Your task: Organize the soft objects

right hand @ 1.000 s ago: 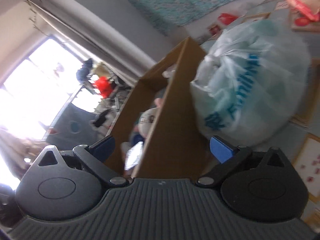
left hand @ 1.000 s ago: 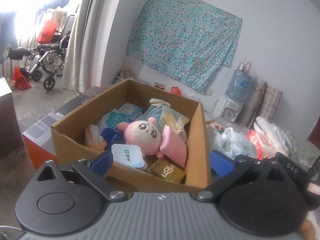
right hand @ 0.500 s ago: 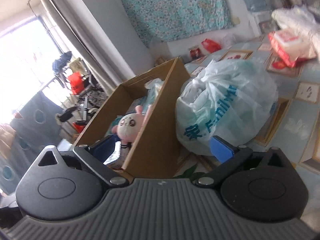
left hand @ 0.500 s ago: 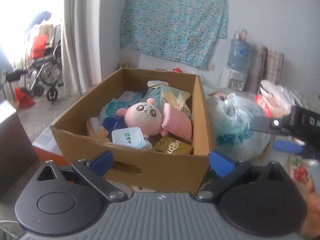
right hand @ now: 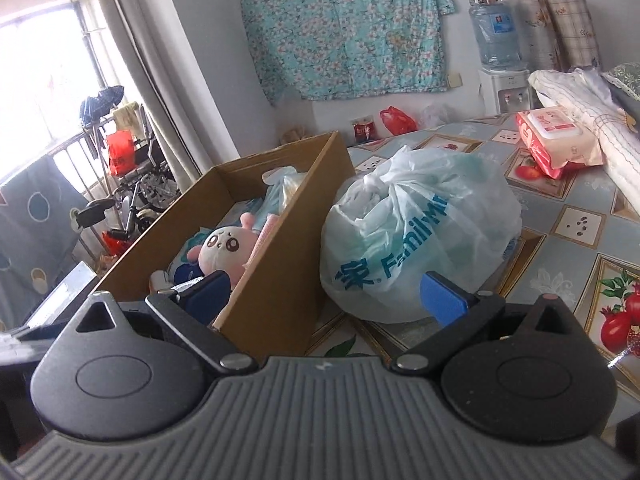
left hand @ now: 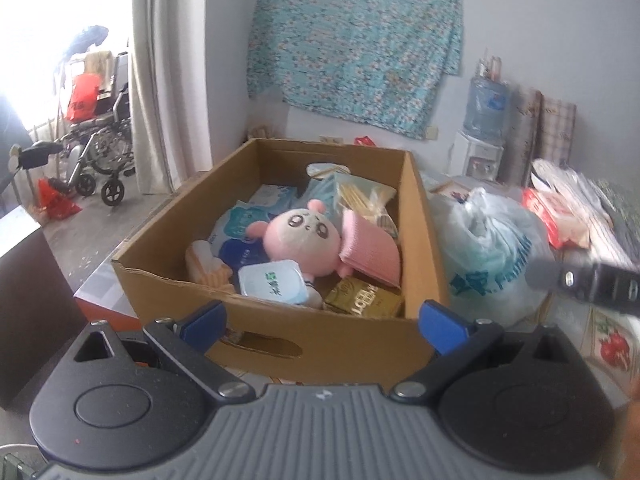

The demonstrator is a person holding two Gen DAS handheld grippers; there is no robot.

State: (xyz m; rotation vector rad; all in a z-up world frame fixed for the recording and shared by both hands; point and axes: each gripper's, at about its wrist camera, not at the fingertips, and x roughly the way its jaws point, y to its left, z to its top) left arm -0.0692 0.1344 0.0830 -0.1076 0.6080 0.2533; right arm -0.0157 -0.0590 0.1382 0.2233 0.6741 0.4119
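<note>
Cardboard box (left hand: 320,336) sits beside a tied plastic bag (right hand: 420,240) on the patterned surface. Inside lies the pink plush (left hand: 298,242), light and squashy; pinch its round head. Both grippers' jaws stand open, empty.

I'm facing a grey wall (right hand: 208,80) with a teal floral cloth (right hand: 344,28) hanging on it, daylight blowing out the window (right hand: 44,76) left, curtain (left hand: 172,80) beside it, water dispenser (right hand: 498,52) standing right.

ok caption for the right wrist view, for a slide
Open right tool faces a tied plastic bag beside a cardboard box holding a pink plush.
</note>
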